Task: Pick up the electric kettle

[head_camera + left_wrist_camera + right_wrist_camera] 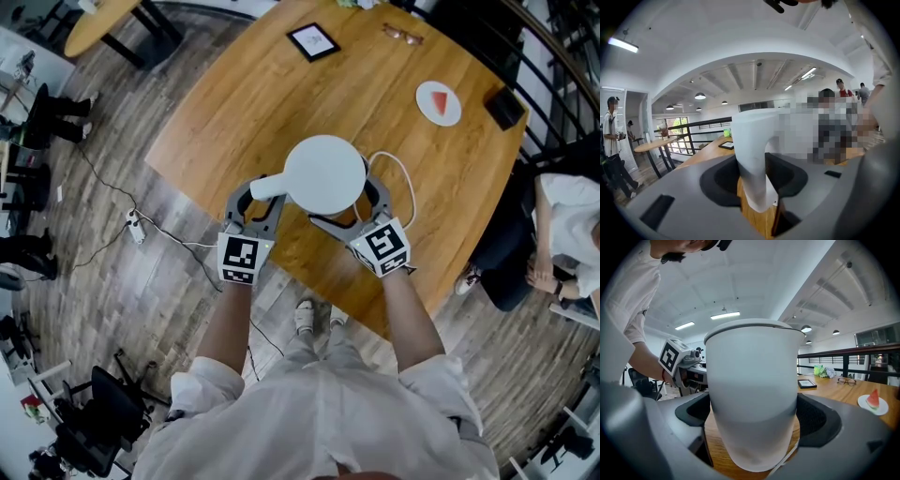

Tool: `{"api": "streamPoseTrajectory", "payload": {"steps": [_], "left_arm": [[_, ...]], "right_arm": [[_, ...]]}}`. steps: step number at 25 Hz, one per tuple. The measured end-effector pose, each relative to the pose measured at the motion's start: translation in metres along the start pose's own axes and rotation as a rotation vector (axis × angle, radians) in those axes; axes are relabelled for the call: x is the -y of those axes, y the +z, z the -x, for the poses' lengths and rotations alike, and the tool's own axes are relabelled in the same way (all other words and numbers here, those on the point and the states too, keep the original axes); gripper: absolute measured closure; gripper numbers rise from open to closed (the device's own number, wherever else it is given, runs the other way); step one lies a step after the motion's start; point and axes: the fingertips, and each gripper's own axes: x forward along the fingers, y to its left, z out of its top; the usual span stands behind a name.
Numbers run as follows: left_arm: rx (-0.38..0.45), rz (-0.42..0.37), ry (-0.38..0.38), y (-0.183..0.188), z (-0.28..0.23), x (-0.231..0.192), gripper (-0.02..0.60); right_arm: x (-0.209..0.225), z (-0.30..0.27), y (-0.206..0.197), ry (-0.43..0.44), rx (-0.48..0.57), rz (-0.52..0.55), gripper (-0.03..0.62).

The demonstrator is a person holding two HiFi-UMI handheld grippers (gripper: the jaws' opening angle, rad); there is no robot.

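Observation:
A white electric kettle (323,173) stands near the front edge of the wooden table (234,103). Its handle (752,154) sticks out to the left and lies between the jaws of my left gripper (255,192), with a thin strip of table showing on each side of it. My right gripper (352,208) reaches in from the front right. In the right gripper view the kettle's body (752,390) fills the space between the jaws and both pads lie against it. The kettle's base is hidden by its own body.
A white cord (403,178) loops behind the kettle. Farther back lie a framed picture (312,40), glasses (401,35), a plate with a watermelon slice (438,102) and a black object (504,107). A person sits at the right (562,234). A power strip (137,227) lies on the floor.

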Motion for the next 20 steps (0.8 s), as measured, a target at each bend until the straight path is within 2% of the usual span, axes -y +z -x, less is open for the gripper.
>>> {"api": "streamPoseTrajectory", "payload": {"steps": [4,13,20], "left_arm": [[0.014,0.032,0.004,0.001,0.0,-0.003,0.451],[0.042,0.092,-0.016,0.001,0.003,-0.001,0.454],[0.073,0.106,-0.026,0.015,0.011,-0.001,0.454]], "right_arm": [[0.0,-0.001,0.0,0.0,0.002,0.001,0.028],[0.002,-0.001,0.0,0.019,-0.018,0.002,0.028],[-0.001,0.004,0.015,0.024,-0.016,0.025,0.028]]}}
